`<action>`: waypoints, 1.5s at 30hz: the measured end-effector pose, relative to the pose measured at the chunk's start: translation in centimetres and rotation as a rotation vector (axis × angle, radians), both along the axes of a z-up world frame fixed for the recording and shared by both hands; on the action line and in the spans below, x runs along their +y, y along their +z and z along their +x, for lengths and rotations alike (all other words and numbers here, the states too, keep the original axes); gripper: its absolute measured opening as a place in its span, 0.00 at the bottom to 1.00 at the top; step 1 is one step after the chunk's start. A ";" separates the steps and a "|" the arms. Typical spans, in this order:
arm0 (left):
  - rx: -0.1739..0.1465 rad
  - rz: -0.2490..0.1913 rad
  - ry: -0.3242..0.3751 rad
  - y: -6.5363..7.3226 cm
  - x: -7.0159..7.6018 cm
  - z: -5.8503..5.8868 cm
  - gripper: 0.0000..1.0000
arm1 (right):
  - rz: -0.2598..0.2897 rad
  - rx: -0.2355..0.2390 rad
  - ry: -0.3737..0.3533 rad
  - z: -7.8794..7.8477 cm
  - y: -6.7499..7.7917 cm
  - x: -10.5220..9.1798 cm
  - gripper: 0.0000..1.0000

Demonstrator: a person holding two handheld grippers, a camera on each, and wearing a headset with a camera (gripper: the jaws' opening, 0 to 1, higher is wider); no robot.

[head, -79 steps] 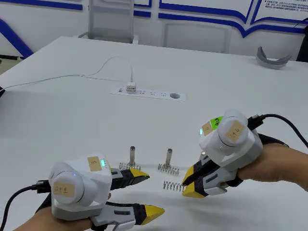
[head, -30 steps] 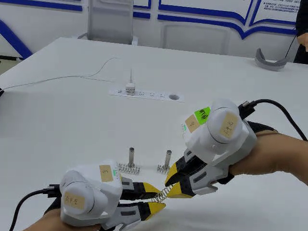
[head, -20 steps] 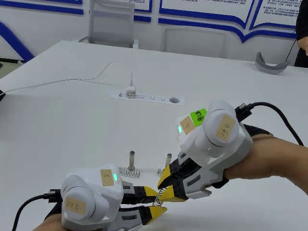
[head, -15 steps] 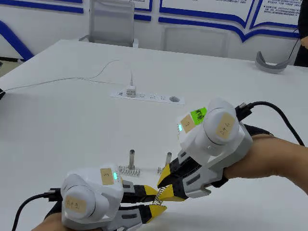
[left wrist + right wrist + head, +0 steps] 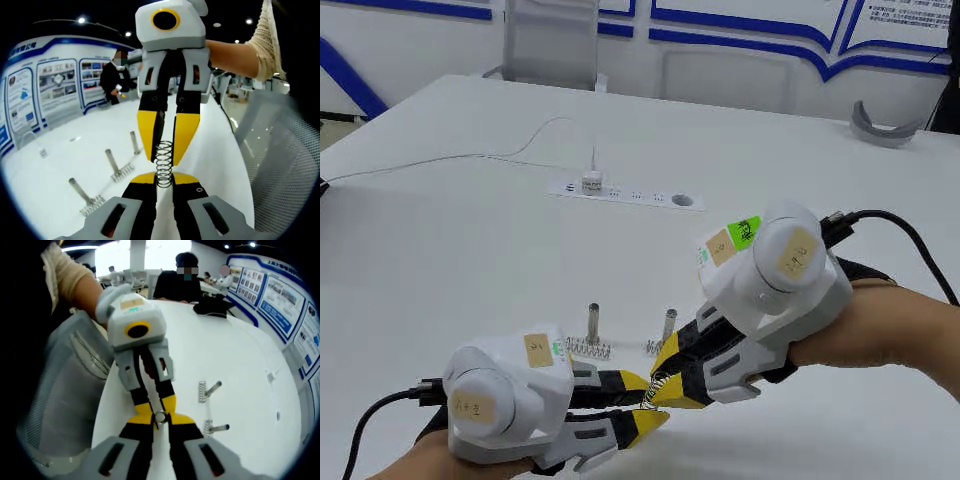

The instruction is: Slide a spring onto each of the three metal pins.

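Observation:
A small steel spring (image 5: pixel 655 388) (image 5: pixel 163 162) hangs in the air between my two grippers, tip to tip above the white table (image 5: pixel 470 220). My left gripper (image 5: pixel 642 397) (image 5: pixel 164 180) is shut on its near end. My right gripper (image 5: pixel 668 378) (image 5: pixel 160 419) is shut on the other end, where the spring (image 5: pixel 160 416) appears end-on. Two upright metal pins (image 5: pixel 593 322) (image 5: pixel 669 325) stand just behind, each with a spring (image 5: pixel 585 348) (image 5: pixel 655 348) lying at its foot. The left gripper view has a third pin (image 5: pixel 134 142) with no spring seen on it.
A white power strip (image 5: pixel 625 195) with a plug and a thin cable (image 5: pixel 470 160) lies mid-table. A grey curved band (image 5: pixel 885 125) rests at the far right edge. A chair (image 5: pixel 550 40) stands beyond the table. People (image 5: pixel 187 280) sit at a far desk.
My right gripper lifted the loose spring off the table and brought it left to the left gripper, whose jaws came in on its free end. Pins and the other springs stayed put.

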State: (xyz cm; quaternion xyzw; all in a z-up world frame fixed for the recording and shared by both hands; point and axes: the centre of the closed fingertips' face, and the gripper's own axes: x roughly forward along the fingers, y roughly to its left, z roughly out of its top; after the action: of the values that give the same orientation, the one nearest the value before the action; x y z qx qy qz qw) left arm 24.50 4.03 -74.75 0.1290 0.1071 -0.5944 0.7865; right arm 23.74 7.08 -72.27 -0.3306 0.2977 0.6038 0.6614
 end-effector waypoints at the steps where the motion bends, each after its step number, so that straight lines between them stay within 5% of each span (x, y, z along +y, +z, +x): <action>1: 0.004 -0.003 0.001 0.0 0.0 0.0 0.11 | 0.001 0.001 -0.002 0.0 0.0 0.0 0.12; 17: 0.017 -0.019 0.040 0.1 0.9 0.6 0.27 | -0.002 -0.005 -0.041 0.8 0.4 -0.7 0.12; 33: 0.065 -0.016 0.148 -0.6 4.5 1.6 0.47 | 0.002 -0.025 -0.119 2.3 1.6 -3.5 0.12; 45: 0.080 -0.018 0.212 -0.9 6.4 2.3 0.51 | 0.002 -0.034 -0.187 3.5 2.5 -6.0 0.12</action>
State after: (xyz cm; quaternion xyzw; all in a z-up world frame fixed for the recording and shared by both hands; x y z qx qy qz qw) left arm 26.83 10.42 -75.70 0.0862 0.1460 -0.5135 0.8412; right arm 27.27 1.05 -69.79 -0.3108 0.3155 0.5340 0.7202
